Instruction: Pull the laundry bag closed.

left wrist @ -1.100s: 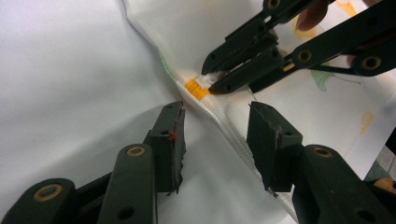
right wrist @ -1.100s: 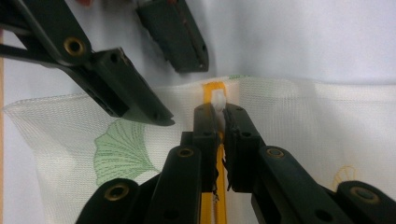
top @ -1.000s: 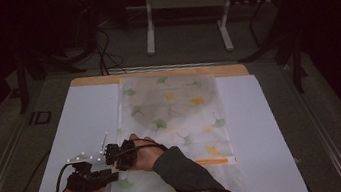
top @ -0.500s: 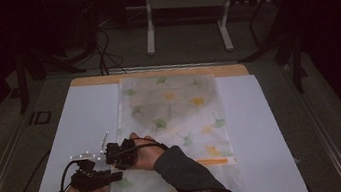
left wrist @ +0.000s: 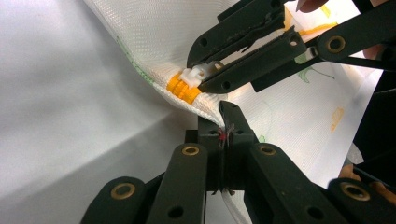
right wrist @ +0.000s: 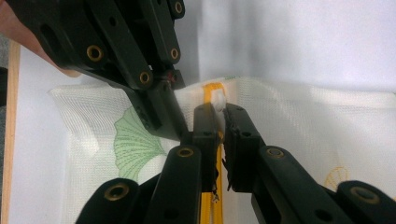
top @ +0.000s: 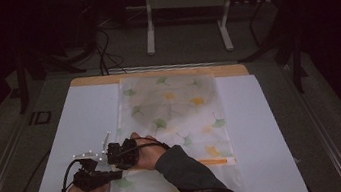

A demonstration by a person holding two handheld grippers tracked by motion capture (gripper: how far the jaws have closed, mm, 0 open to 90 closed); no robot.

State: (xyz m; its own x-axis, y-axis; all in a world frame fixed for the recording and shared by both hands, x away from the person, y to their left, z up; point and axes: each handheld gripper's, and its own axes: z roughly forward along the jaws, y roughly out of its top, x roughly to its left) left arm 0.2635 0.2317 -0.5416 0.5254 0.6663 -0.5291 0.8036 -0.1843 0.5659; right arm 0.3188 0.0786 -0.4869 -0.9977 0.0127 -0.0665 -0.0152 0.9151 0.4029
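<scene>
A white mesh bag [top: 175,110] printed with green and yellow leaves lies flat on the table, with an orange zipper [top: 216,161] along its near end. At the bag's near left corner the two grippers meet. My left gripper [left wrist: 226,116] is shut on the bag's fabric edge [left wrist: 205,105] just beside the zipper's orange end [left wrist: 182,88]. My right gripper [right wrist: 219,112] is shut on the white zipper pull [right wrist: 218,99], its jaws crossing above the left ones. The corner of the bag is lifted slightly off the sheet. In the high view the left gripper [top: 116,174] sits just nearer than the right gripper [top: 110,156].
A large white sheet [top: 81,123] covers the wooden table [top: 155,73] under the bag. A white metal stand [top: 185,18] and cables are on the dark floor beyond the far edge. The person's forearms enter from the bottom.
</scene>
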